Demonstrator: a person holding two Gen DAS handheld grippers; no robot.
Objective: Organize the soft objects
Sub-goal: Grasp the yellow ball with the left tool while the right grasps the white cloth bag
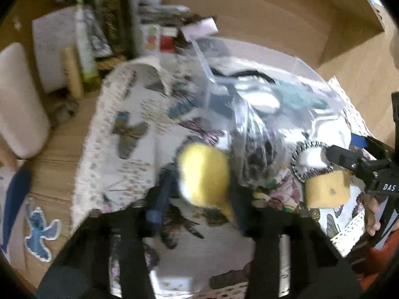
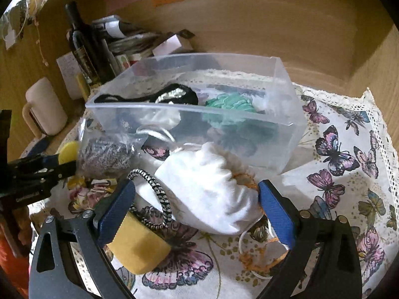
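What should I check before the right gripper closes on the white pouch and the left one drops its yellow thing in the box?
1. Right gripper open around the white pouch: ok, the blue pads stand on either side of it.
2. Striped band out of the grasp: not ok, it lies beside the left pad.
3. Yellow sponge out of the way: not ok, it touches that pad.
4. Left gripper holds the yellow soft ball: ok, though blurred.
5. Clear box has room: ok.
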